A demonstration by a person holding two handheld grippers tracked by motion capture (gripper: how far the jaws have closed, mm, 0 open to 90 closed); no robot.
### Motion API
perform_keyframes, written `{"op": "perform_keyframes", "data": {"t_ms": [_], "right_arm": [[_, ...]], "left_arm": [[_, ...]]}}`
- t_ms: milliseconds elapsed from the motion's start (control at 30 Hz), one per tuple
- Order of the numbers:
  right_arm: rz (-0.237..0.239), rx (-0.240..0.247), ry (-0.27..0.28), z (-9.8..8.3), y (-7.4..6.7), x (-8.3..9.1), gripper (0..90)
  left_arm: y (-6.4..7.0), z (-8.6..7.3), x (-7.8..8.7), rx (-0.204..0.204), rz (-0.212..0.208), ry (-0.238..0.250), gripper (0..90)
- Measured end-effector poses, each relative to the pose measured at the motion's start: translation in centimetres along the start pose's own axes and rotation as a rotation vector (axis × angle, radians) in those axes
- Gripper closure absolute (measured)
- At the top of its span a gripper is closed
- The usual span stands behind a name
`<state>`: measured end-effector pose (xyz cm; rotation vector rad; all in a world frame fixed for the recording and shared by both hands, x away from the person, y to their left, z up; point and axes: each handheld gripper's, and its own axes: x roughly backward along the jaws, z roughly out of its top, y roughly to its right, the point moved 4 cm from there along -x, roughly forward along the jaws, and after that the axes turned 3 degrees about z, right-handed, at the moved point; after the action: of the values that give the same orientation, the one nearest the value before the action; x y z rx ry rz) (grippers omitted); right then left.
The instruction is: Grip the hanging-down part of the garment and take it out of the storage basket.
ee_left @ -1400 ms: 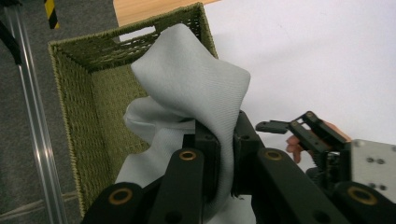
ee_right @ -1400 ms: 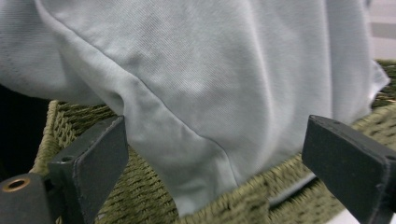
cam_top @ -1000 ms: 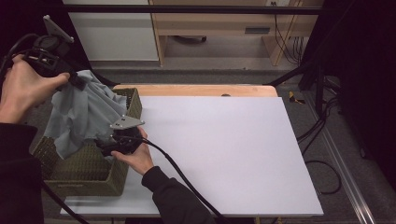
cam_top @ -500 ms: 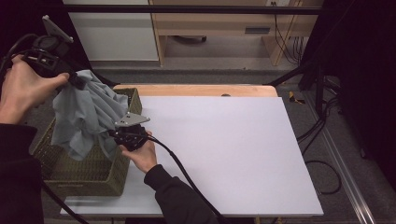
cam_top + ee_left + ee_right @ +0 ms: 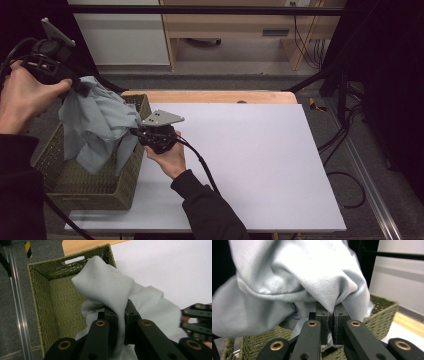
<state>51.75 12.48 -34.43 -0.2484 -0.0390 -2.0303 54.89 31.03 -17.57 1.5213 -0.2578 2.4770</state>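
Note:
A pale grey-blue cloth [image 5: 95, 125] hangs over the green woven basket [image 5: 75, 195] at the table's left. My left gripper [image 5: 82, 89], raised above the basket's far left, is shut on the cloth's upper corner. In the left gripper view its jaws [image 5: 121, 315] pinch a fold of the cloth [image 5: 105, 287]. My right gripper [image 5: 135, 131] sits by the basket's right rim, shut on the cloth's right edge. In the right gripper view the fabric [image 5: 299, 272] bunches above the closed gripper [image 5: 331, 312]. The cloth hides part of the basket's inside.
The white tabletop [image 5: 250, 160] spreads to the right of the basket, with a wooden strip [image 5: 215, 96] along its far edge. Cables lie on the floor at the right. A metal rail [image 5: 17, 305] runs beside the basket [image 5: 50, 302].
My right gripper has risen and shifted right, closing on the cloth's edge and pulling it out of the basket. The left hand has stayed put, still holding the cloth.

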Motion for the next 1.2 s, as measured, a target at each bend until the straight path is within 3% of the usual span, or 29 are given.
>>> {"op": "perform_keyframes", "data": {"t_ms": [100,433,633,1200], "right_arm": [[-0.014,0.032,0.015,1.3,0.1,1.9,86.3],[-0.064,0.078,0.069,4.3,0.3,5.2,86.4],[-0.089,0.095,0.098,5.7,0.3,6.2,86.4],[-0.158,0.114,0.249,9.2,-0.1,8.3,86.5]], "left_arm": [[0.0,-0.1,-0.1,-0.001,-0.004,0.001,83.8],[0.6,0.1,0.1,-0.007,-0.023,0.010,83.8],[1.1,0.3,0.4,-0.019,-0.030,0.025,83.8],[2.2,0.6,0.6,-0.033,-0.071,0.042,83.8]]}}
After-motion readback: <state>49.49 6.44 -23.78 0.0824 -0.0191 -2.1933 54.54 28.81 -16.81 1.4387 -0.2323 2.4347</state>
